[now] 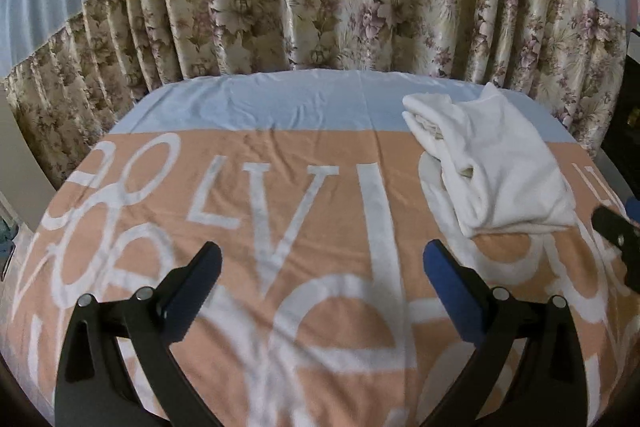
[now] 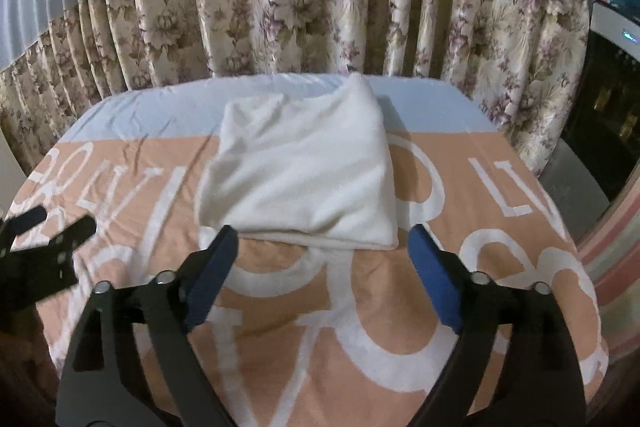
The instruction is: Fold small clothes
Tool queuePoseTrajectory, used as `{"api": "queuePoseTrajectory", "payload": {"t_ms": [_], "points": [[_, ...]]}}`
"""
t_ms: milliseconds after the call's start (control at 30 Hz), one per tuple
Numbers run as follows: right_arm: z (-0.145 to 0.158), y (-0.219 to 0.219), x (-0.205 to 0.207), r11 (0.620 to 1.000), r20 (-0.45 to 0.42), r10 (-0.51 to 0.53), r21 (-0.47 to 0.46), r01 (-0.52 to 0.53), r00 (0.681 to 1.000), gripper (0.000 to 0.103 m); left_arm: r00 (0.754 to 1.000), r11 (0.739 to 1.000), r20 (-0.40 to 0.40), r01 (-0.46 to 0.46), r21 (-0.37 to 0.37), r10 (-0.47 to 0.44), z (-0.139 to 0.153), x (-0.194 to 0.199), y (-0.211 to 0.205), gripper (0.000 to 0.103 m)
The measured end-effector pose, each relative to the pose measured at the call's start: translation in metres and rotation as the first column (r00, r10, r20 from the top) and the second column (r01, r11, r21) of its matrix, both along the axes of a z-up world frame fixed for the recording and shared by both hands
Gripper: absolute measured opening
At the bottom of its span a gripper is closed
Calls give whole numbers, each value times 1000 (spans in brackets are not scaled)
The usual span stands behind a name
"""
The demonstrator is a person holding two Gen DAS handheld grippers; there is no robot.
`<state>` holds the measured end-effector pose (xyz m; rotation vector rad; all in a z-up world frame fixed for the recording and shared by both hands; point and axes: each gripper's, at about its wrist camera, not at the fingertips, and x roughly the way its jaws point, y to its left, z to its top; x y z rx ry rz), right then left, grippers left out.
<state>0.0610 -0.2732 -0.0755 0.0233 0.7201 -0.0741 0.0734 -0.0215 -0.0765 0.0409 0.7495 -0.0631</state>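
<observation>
A folded white garment (image 2: 304, 171) lies on the peach cloth with white letters (image 2: 360, 307), its near edge straight and its far corner raised. My right gripper (image 2: 323, 241) stands open just before that near edge, nothing between its fingers. In the left wrist view the same white garment (image 1: 496, 163) sits at the right, layered folds showing on its left side. My left gripper (image 1: 324, 263) is open over bare cloth (image 1: 280, 227), left of the garment. The right gripper's tip (image 1: 616, 231) shows at the right edge there, and the left gripper (image 2: 52, 227) shows at the left edge of the right wrist view.
A floral curtain (image 1: 320, 15) under a pale blue band hangs right behind the table's far edge. The far strip of the table cover is pale blue (image 2: 160, 115). A dark appliance (image 2: 608, 99) stands at the right. A striped fabric (image 2: 612, 235) runs along the table's right side.
</observation>
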Motion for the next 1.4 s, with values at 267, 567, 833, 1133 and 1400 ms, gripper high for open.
{"api": "queuePoseTrajectory", "payload": {"t_ms": [267, 567, 833, 1133, 1400], "points": [[26, 24, -25, 999, 45, -50, -9, 51, 998, 100, 994, 996, 108, -32, 78, 23, 25, -44, 15, 101], [40, 47, -49, 998, 86, -16, -52, 21, 996, 100, 995, 995, 77, -72, 65, 67, 28, -56, 41, 101], [49, 44, -60, 999, 106, -14, -35, 18, 994, 100, 991, 991, 65, -117, 66, 113, 33, -47, 58, 101], [49, 47, -62, 999, 105, -1, -47, 6, 994, 100, 989, 991, 68, -132, 27, 130, 39, -49, 66, 101], [48, 49, -62, 999, 102, 0, -35, 3, 995, 100, 983, 985, 66, -172, -1, 172, 41, -49, 79, 101]]}}
